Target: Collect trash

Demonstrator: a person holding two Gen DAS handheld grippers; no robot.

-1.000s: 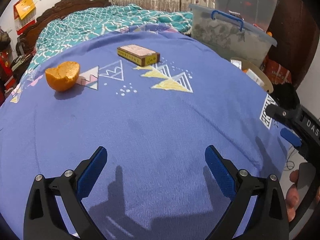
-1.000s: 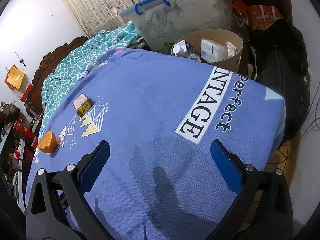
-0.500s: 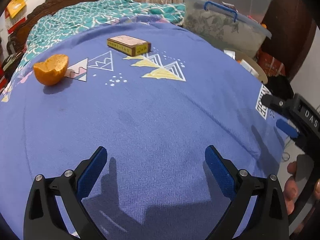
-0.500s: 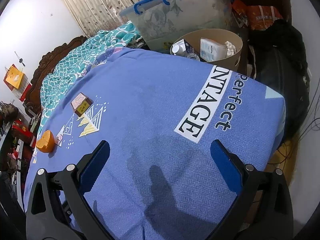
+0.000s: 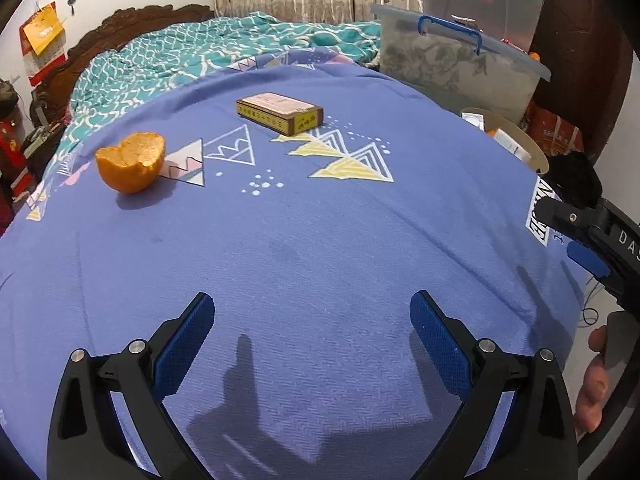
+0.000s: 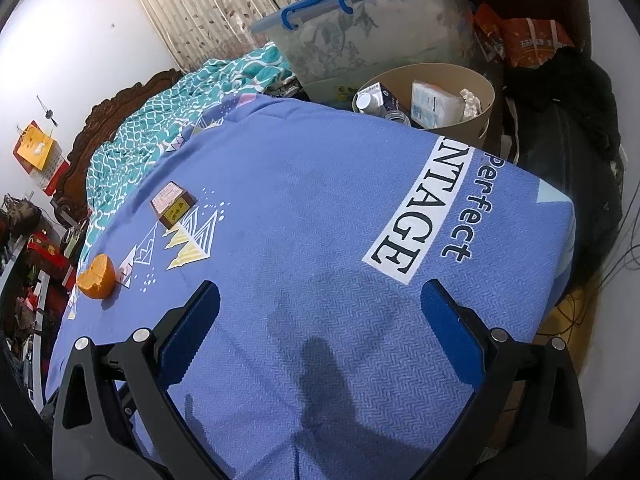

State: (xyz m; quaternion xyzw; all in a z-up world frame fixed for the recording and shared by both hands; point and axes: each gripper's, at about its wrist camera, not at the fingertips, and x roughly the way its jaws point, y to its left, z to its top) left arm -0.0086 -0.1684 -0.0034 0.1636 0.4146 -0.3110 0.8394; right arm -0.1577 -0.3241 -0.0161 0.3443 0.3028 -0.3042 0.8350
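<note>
Orange peel (image 5: 131, 167), a hollow half-shell, sits on the purple bedsheet (image 5: 304, 248) far ahead and to the left of the left gripper (image 5: 311, 340), well apart from its blue pads. A small flat box (image 5: 280, 113) with a pink top and yellow sides lies further back, ahead of the gripper and a little left of centre; the print on it is too small to read. In the right wrist view the same peel (image 6: 96, 277) and box (image 6: 173, 204) lie far off to the left of the right gripper (image 6: 320, 328), with the box beyond the peel.

White lettering on the sheet reads "Perfect" and "NTAGE" (image 6: 424, 224), its first letters hidden over the mattress edge. The right gripper's black body shows "DAS" (image 5: 628, 240) in the left view, cut off by the frame.

A round cardboard bin (image 6: 486, 92) stands beside the bed past that lettering, holding a tissue pack, a carton and a bottle. Behind it sits a clear storage tub (image 6: 360, 32) with a blue handle.

Both grippers hover over the sheet with jaws spread wide and nothing between them. Fingers (image 5: 592, 384) of the person's right hand wrap the right gripper's handle at the left view's right edge.
</note>
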